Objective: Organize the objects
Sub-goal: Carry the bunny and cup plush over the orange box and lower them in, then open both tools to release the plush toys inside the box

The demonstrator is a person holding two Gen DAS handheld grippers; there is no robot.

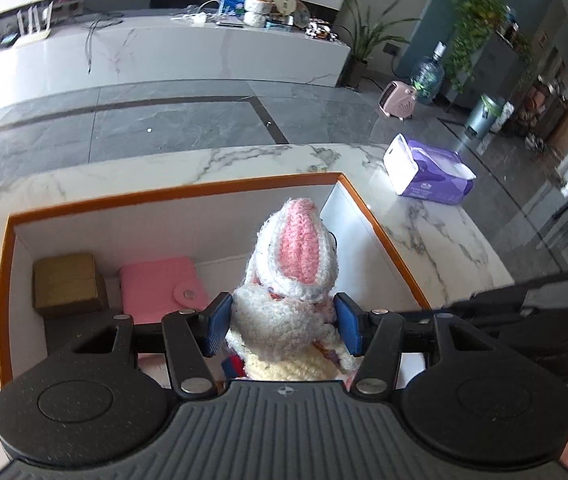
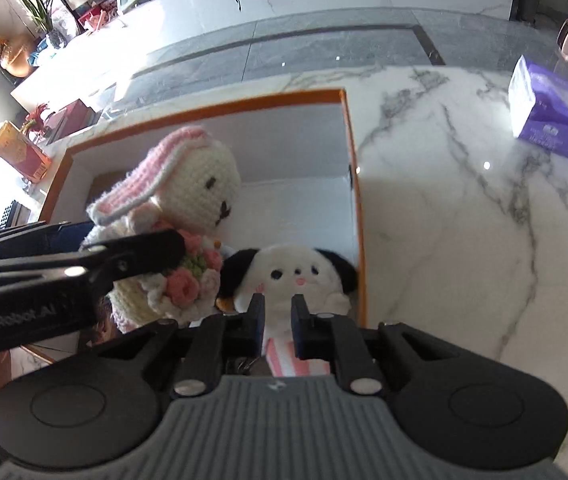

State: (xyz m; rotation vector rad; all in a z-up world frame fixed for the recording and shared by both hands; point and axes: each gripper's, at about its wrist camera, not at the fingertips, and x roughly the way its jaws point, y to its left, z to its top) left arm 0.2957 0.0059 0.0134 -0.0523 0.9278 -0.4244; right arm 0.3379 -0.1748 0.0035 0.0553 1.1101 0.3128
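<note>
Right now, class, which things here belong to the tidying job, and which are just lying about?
Belonging to the job:
- crocheted rabbit, held in the left tongs
- black-eared plush, pinched by the right tongs
- orange-rimmed box
- pink wallet and brown carton inside it

Just lying about:
- purple tissue pack
- pink heater
- water bottle

Both wrist cameras look steeply down from close above the orange-rimmed box (image 1: 172, 194) (image 2: 244, 100); both show the crocheted rabbit (image 1: 292, 280) (image 2: 200, 184).
</note>
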